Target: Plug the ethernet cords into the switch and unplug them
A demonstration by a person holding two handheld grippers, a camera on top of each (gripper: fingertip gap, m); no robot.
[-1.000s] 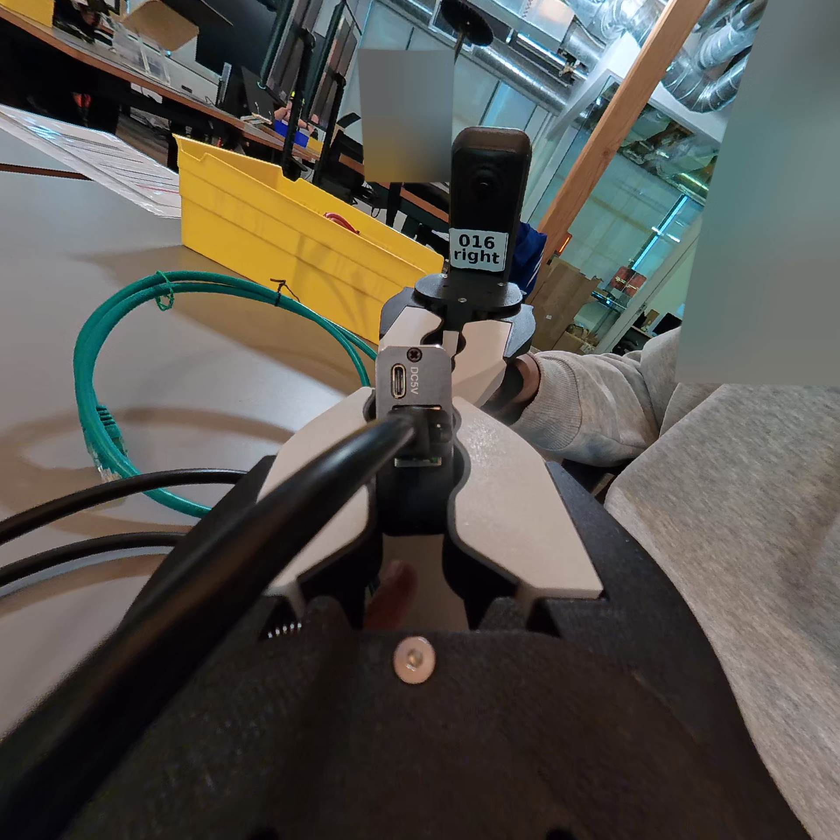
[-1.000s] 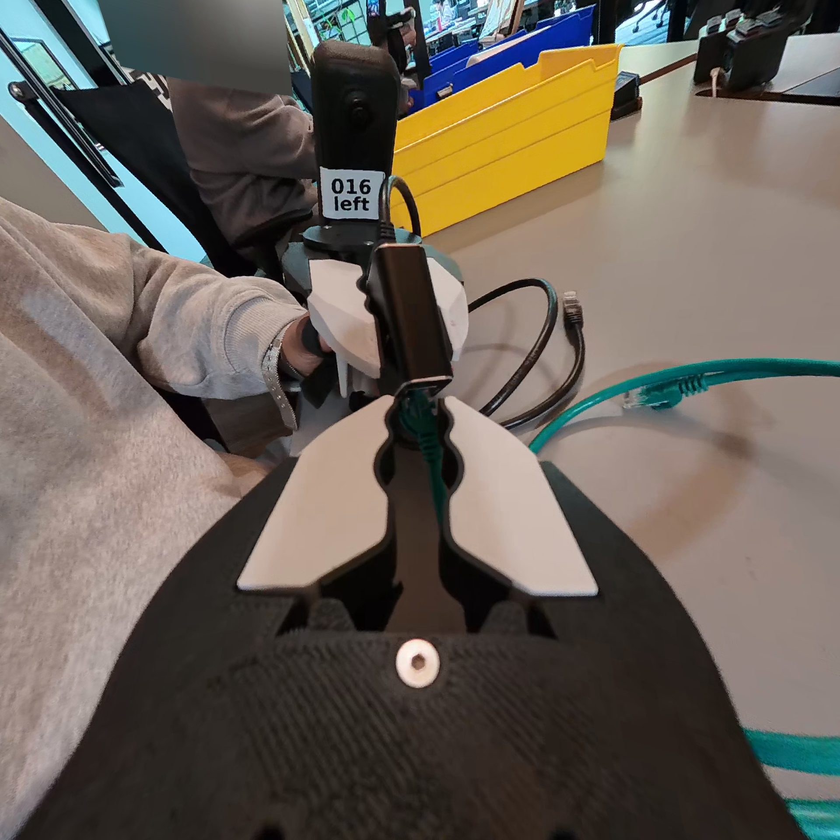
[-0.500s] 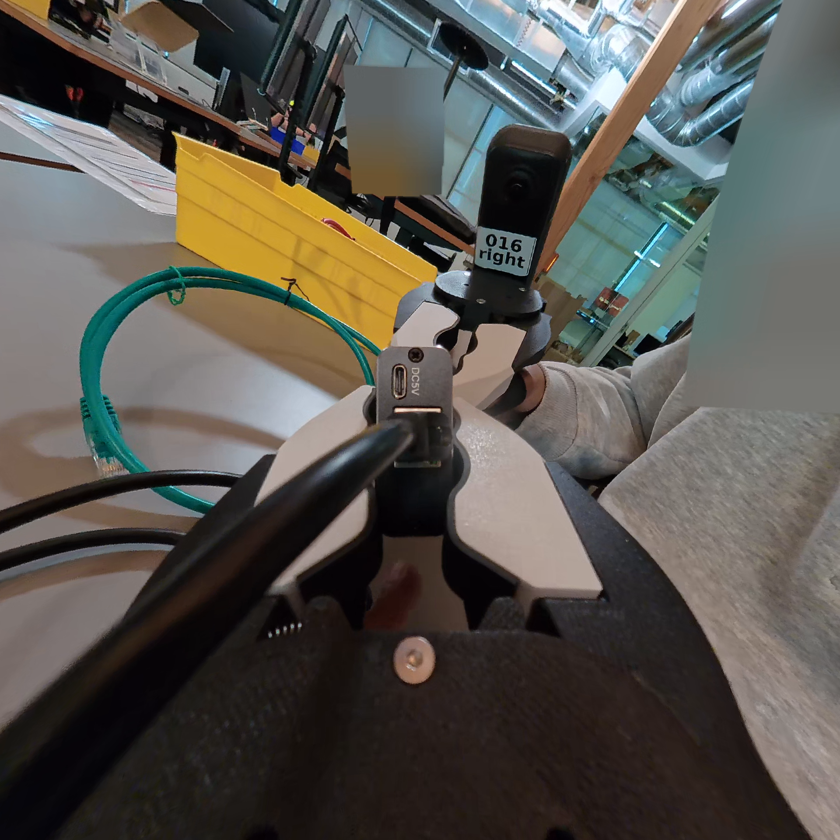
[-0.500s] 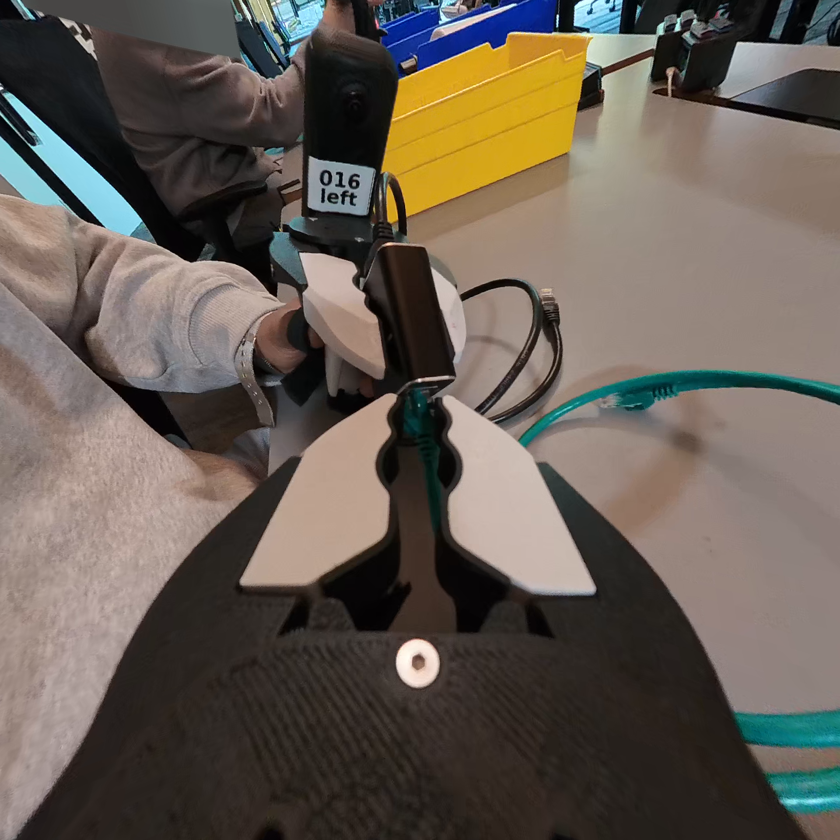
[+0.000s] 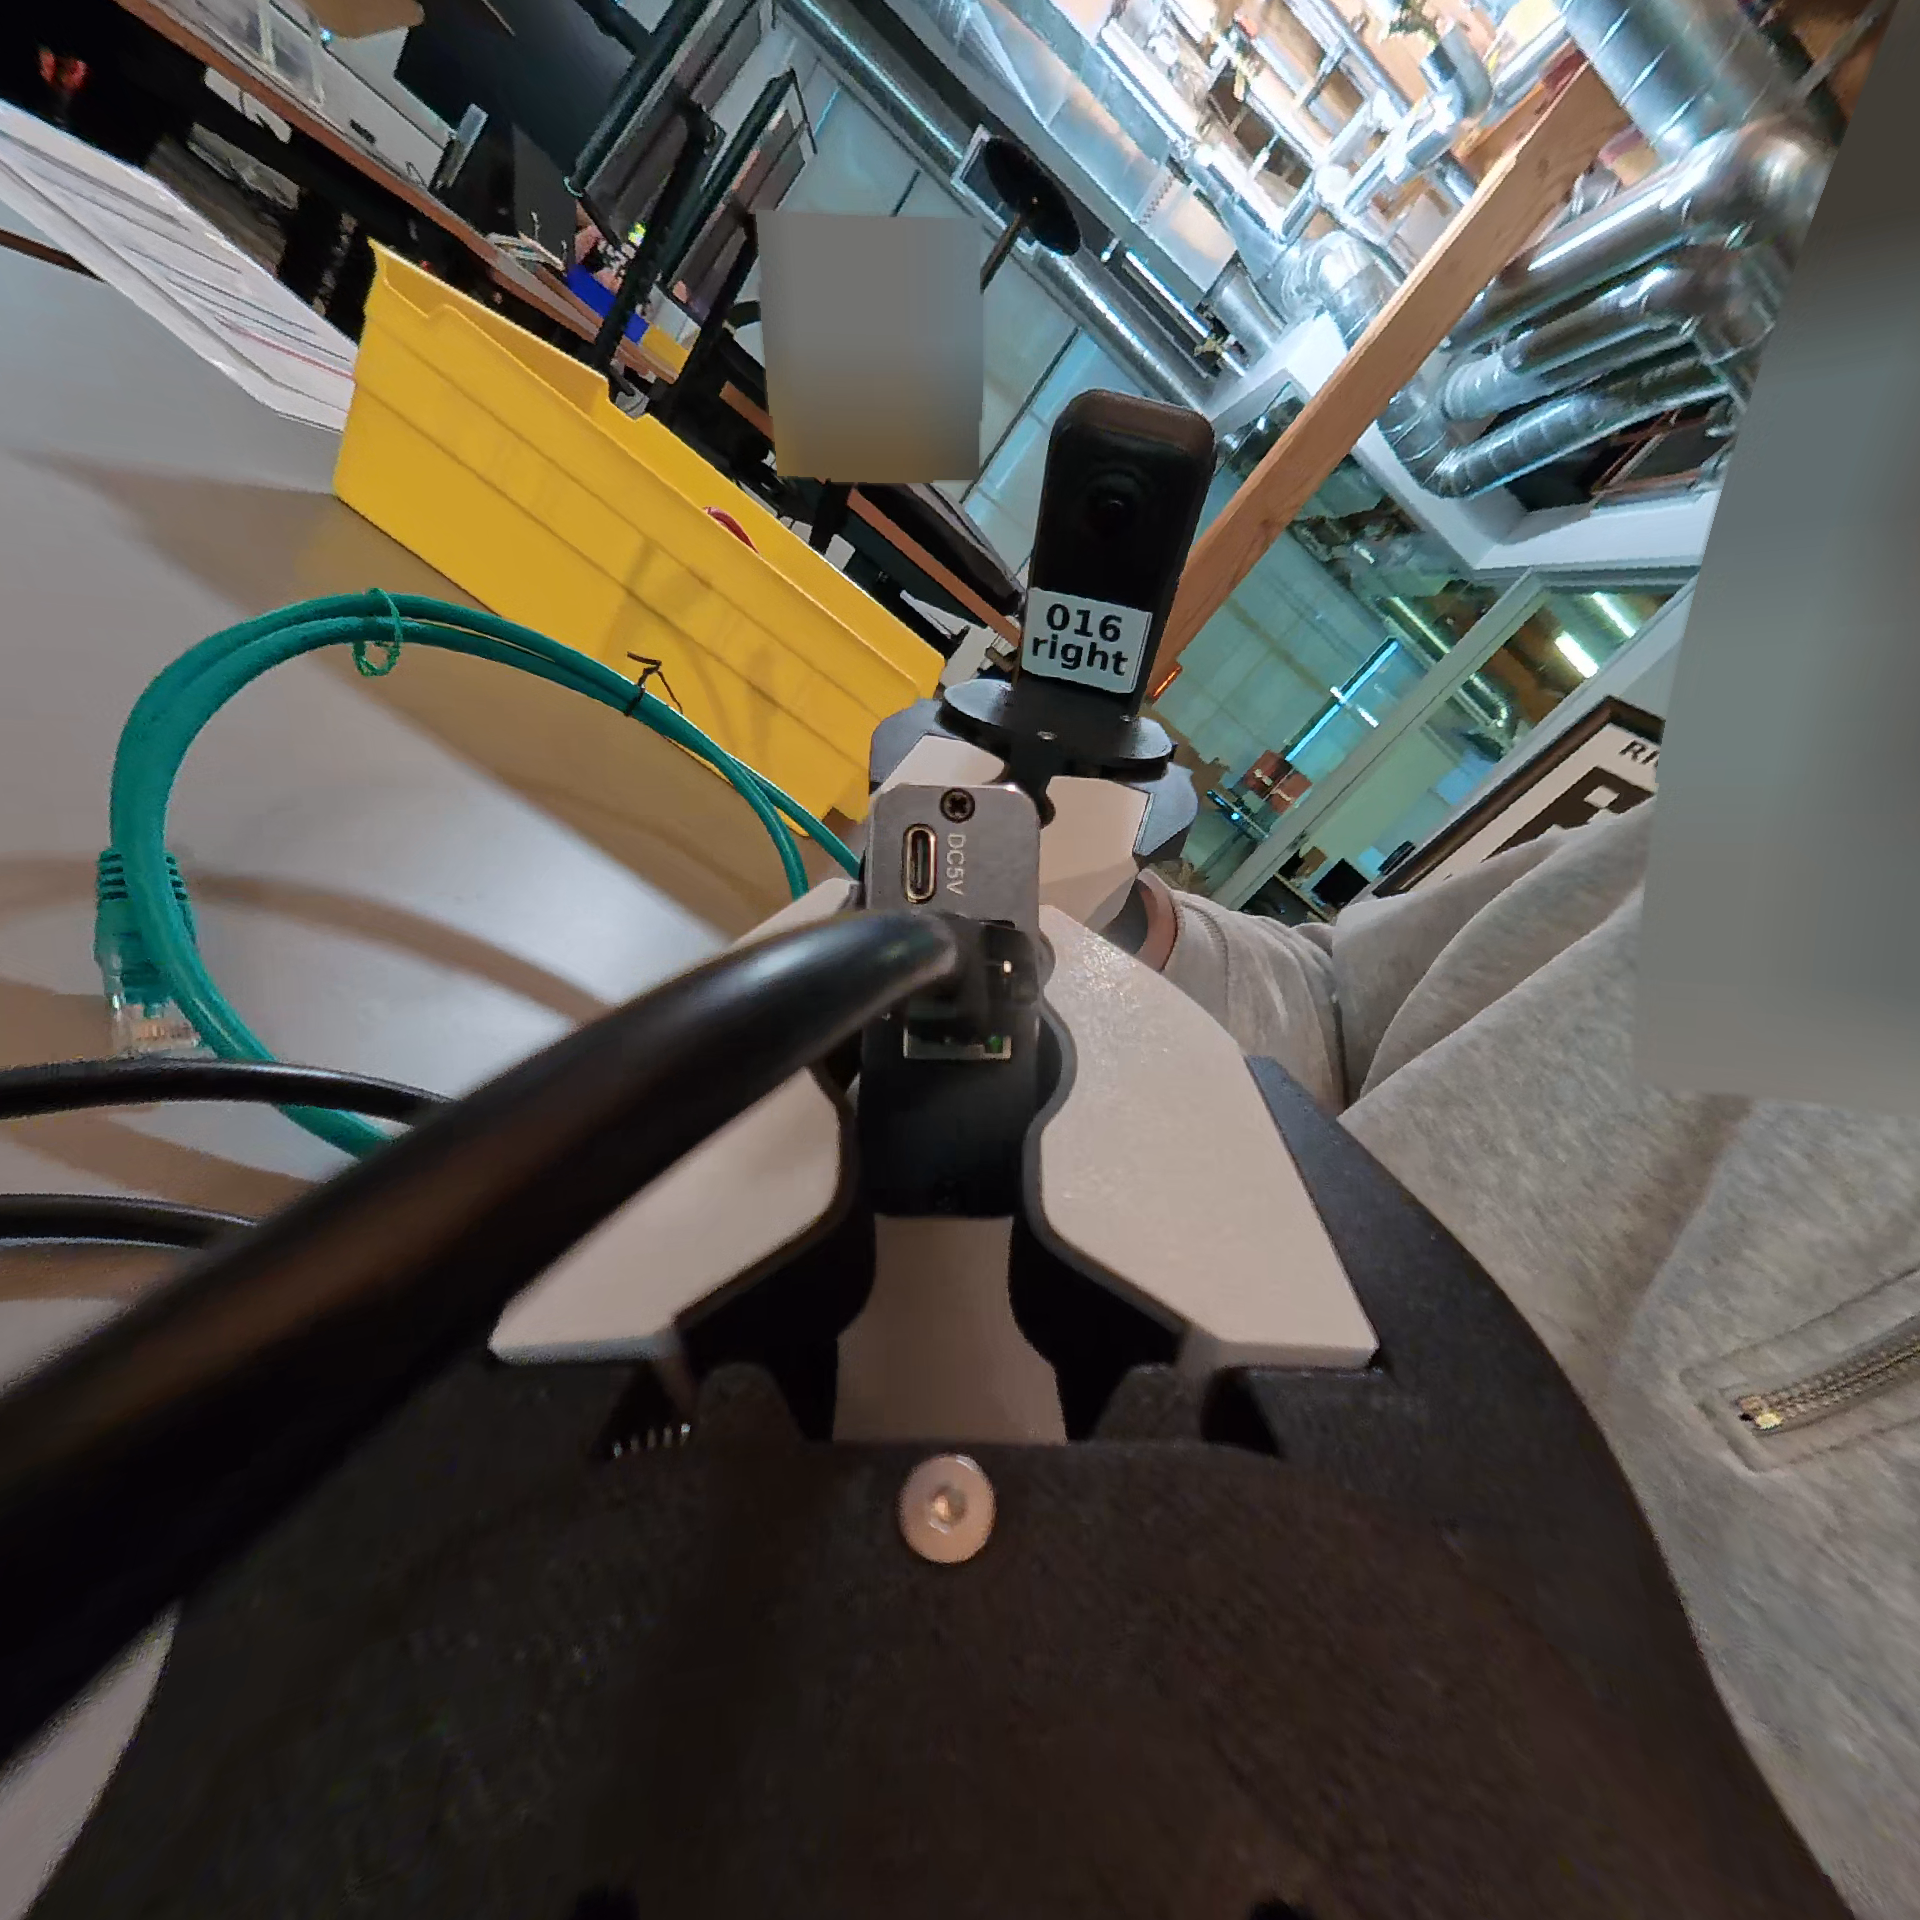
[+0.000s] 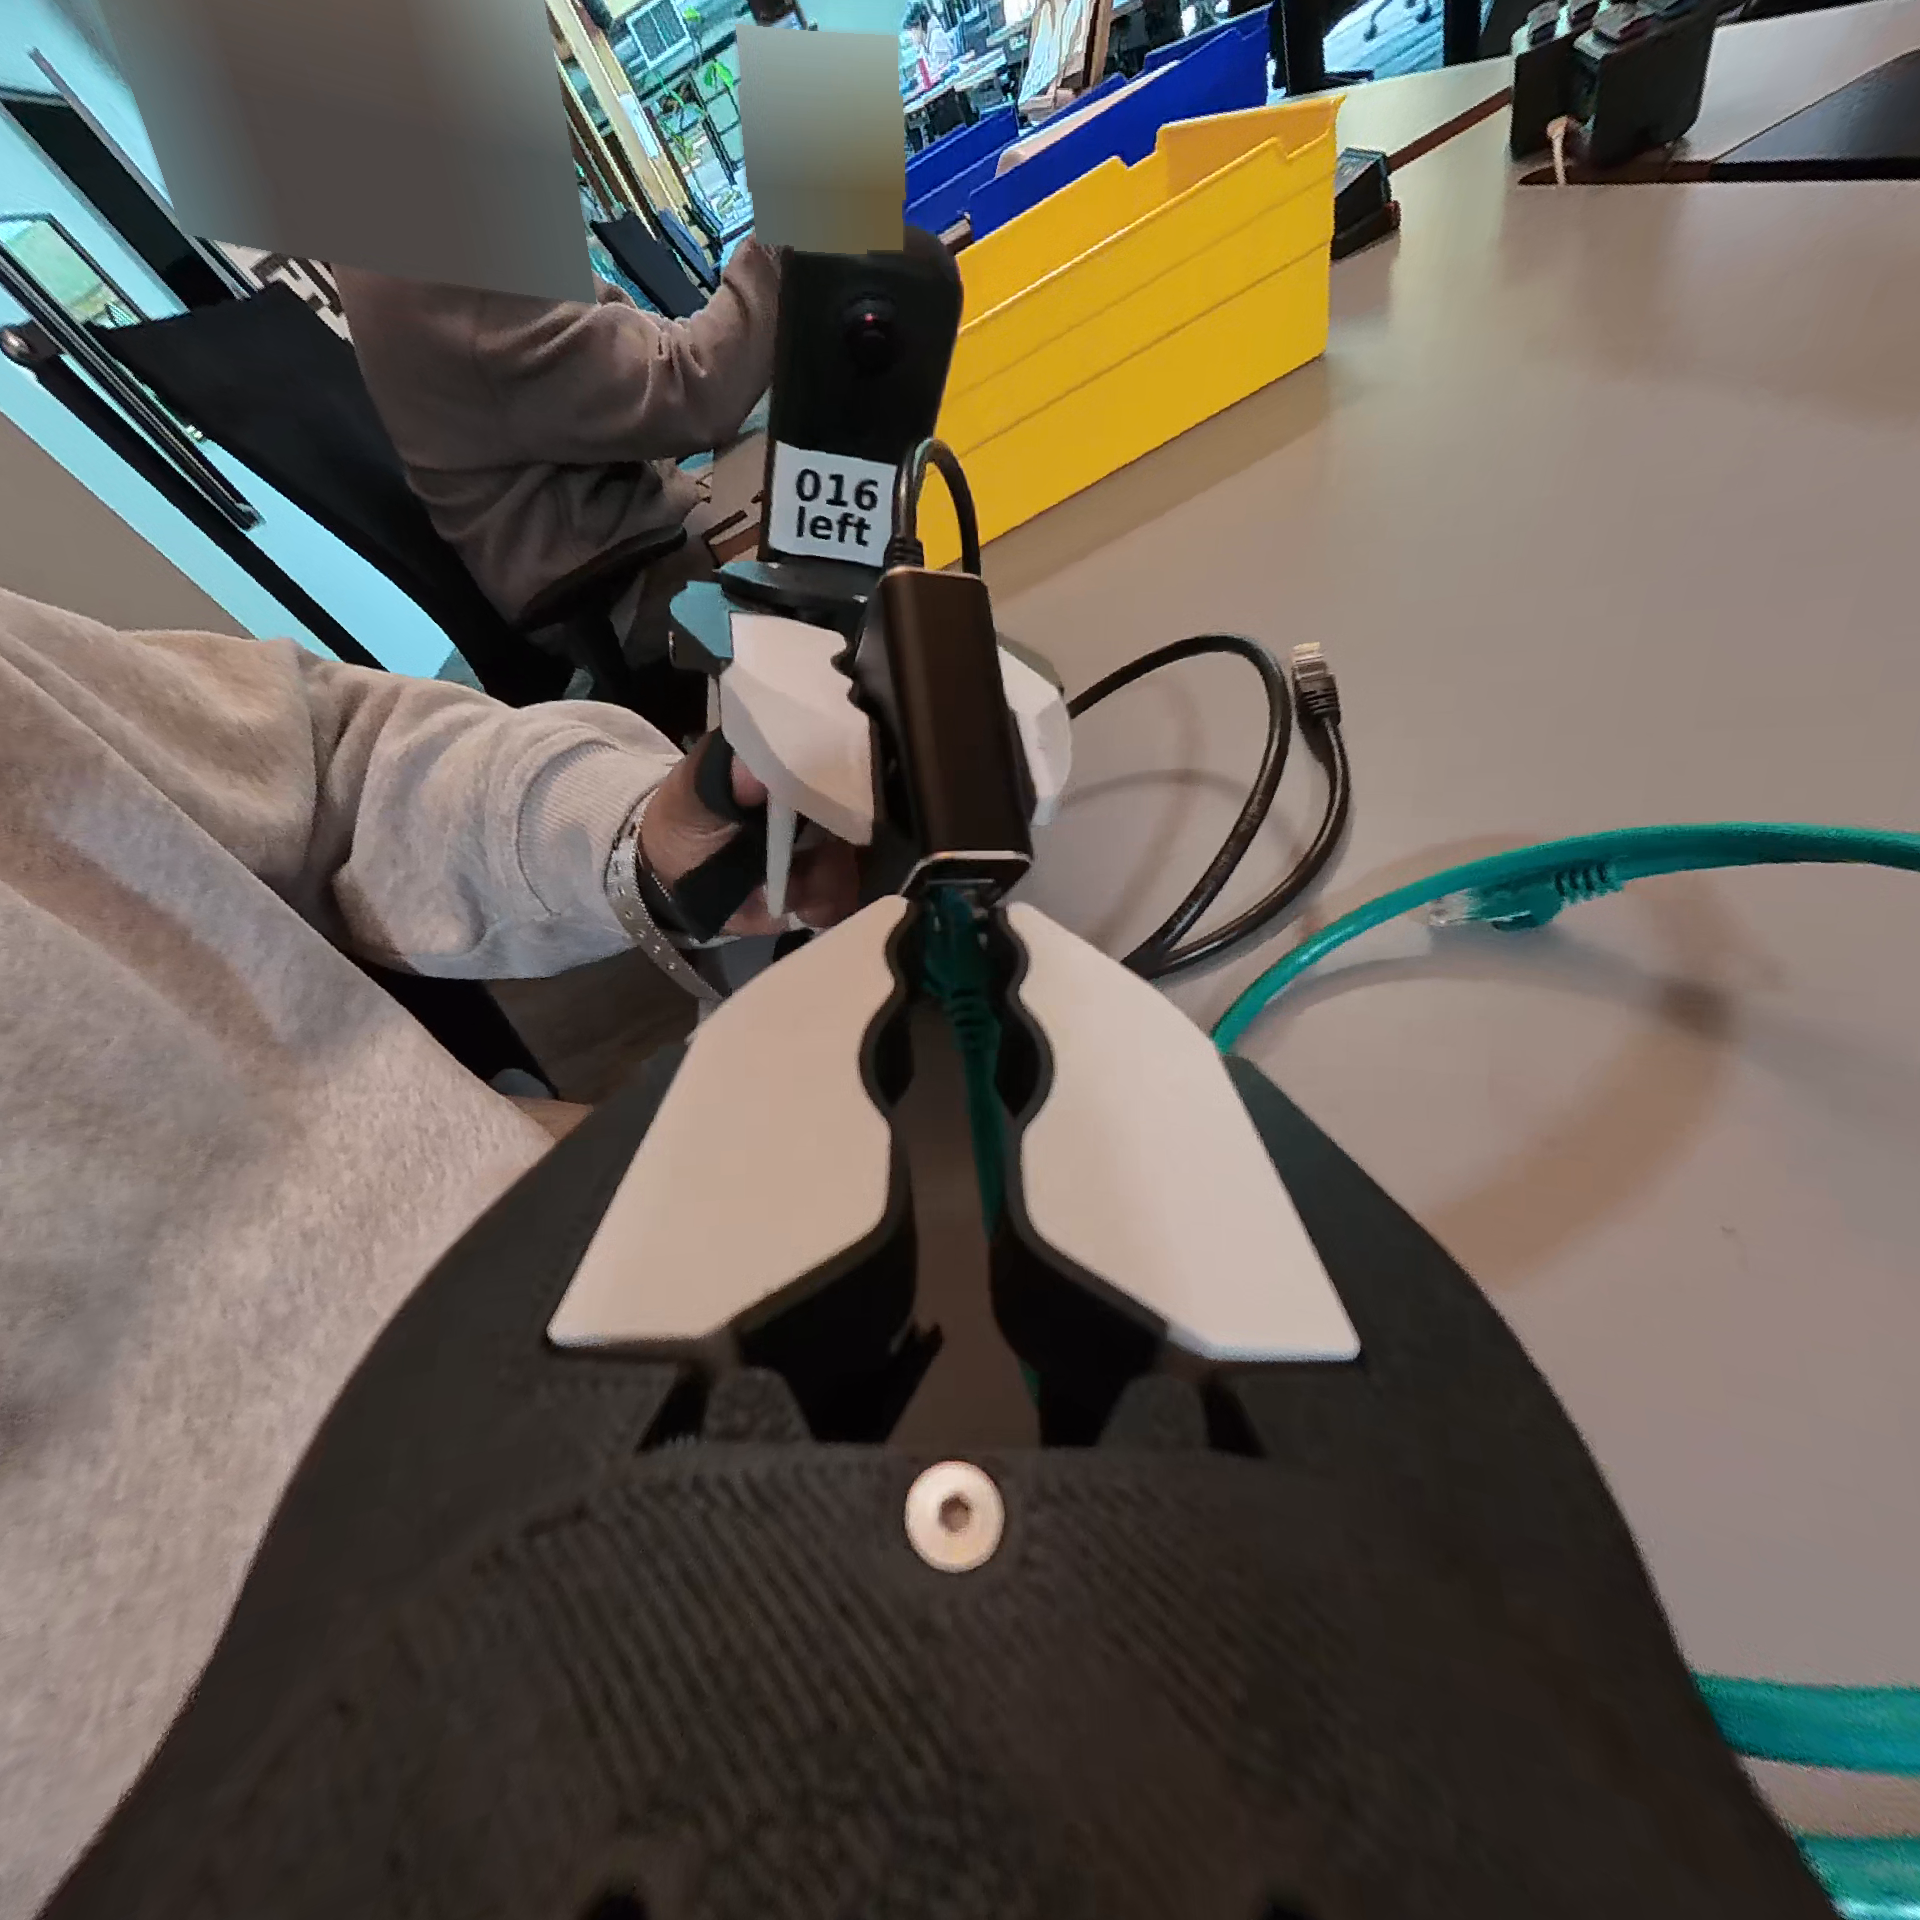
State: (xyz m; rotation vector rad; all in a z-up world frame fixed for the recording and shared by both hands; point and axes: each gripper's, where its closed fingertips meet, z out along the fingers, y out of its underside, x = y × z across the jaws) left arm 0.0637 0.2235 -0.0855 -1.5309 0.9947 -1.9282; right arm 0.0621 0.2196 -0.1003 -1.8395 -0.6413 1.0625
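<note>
Switch [image 6: 951,748] tilted steeper, long axis toward right gripper [image 6: 961,925].

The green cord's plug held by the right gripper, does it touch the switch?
Touching. In the right wrist view the green cord, pinched by the right gripper, runs straight into the open end of the switch, with no gap visible.

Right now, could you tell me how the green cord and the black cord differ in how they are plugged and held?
The green cord is pinched in the right claw at its plug, which sits at the near end of the switch; the black cord enters the far end with no claw on it. The left claw grips the switch itself. Both cords leave a free plug lying on the table.
</note>
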